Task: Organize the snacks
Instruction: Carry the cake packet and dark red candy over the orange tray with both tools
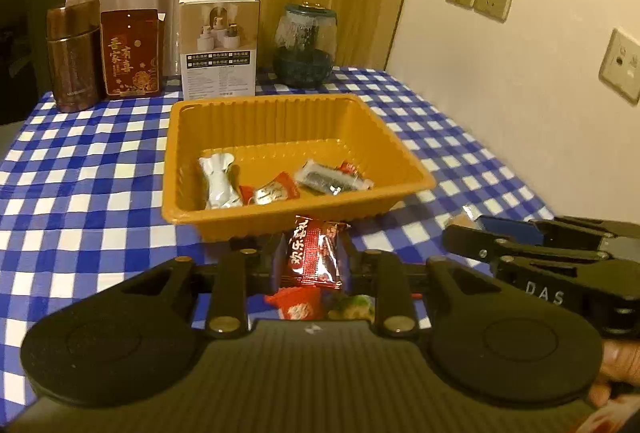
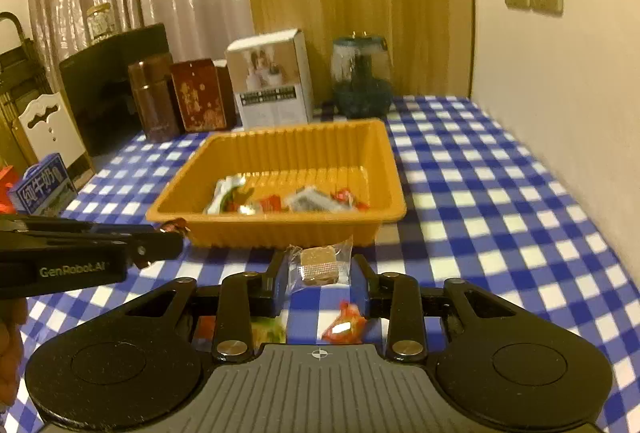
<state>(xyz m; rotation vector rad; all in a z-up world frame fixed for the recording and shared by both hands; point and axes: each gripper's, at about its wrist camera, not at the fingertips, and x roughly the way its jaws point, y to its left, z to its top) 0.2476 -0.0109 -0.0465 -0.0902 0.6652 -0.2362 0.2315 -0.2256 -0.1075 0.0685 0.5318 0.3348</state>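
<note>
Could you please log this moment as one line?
left tool: red snack | right tool: brown snack | tray: ahead

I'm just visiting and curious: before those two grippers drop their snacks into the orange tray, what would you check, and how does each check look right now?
1. Left gripper shut on the red snack packet: ok.
2. Right gripper shut on the clear-wrapped brown snack: ok.
3. Orange tray has bare floor for more: ok, the silver packet and other snacks sit near its front wall.
4. Both snacks are over the tray: not ok, they hang short of its near wall.
5. The grippers are clear of each other: ok, side by side and apart.
6. Loose snacks left on the checked tablecloth: not ok, a red candy lies below.
</note>
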